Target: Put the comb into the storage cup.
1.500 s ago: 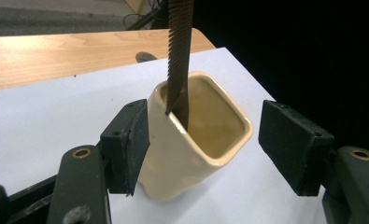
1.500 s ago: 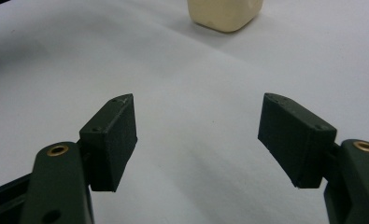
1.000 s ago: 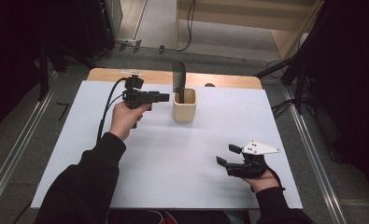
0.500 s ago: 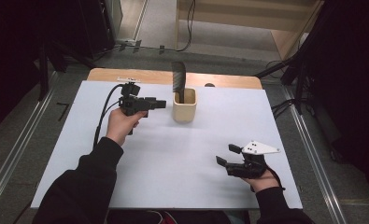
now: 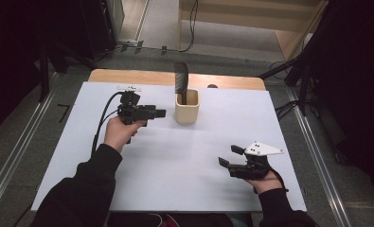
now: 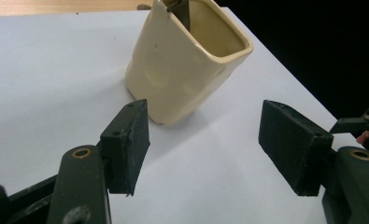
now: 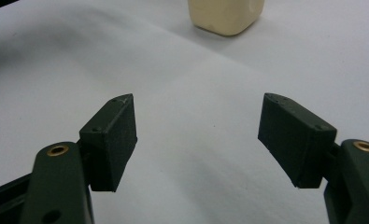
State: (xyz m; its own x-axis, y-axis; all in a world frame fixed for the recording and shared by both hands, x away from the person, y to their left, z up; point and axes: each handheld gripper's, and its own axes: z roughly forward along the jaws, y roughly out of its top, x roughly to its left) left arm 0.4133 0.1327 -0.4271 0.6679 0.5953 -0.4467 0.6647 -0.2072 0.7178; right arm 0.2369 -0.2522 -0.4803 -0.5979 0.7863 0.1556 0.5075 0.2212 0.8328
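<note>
black jaws on my left gripper [image 6: 203, 149] are wide open with nothing in them. it has slid back and a bit lower from the cream cup [image 5: 187, 107], which stands just ahead with the dark tool [image 5: 181, 80] inside. my right gripper [image 5: 229, 158] rests open, far off.

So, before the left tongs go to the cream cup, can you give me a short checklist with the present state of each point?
1. Left tongs open, nothing between the pads: ok.
2. Cream cup upright on the white table: ok.
3. Cup facing the left tongs, a bit off centre: ok.
4. Dark tool standing in the cup, away from the pads: ok.
5. Right tongs open, apart from the cup: ok.
6. Whether the cup is narrow enough for the opening: cannot tell.
</note>
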